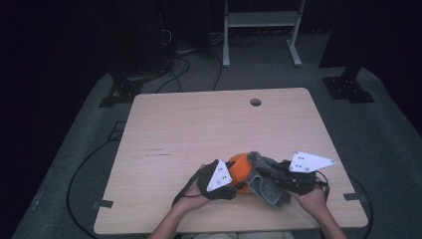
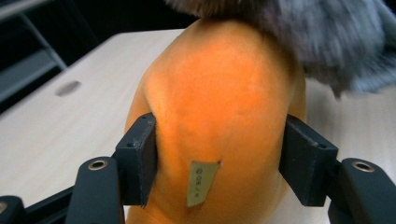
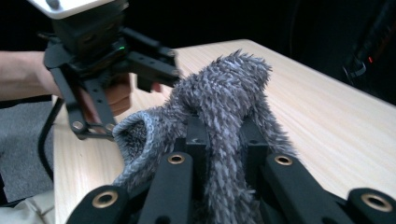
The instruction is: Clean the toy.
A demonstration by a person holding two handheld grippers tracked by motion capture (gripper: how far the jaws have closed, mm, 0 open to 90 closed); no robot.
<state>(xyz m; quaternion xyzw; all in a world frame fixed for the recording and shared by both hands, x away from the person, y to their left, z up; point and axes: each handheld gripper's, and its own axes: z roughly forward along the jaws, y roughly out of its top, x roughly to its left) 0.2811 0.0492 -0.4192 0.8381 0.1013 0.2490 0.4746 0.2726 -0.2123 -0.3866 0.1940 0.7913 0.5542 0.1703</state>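
Small tag (image 2: 201, 183) sewn on orange plush toy (image 2: 219, 107): faint round printed marks, too blurred to read. Faint line of small print (image 1: 158, 152) on counter (image 1: 199, 119) toward left edge, illegible. No other readable text, brand, number.

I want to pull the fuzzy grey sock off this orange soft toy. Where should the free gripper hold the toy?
Grip the orange toy across its bare rounded lower body, coming from the end away from the grey sock. That part is uncovered and narrow enough for the left gripper to span.
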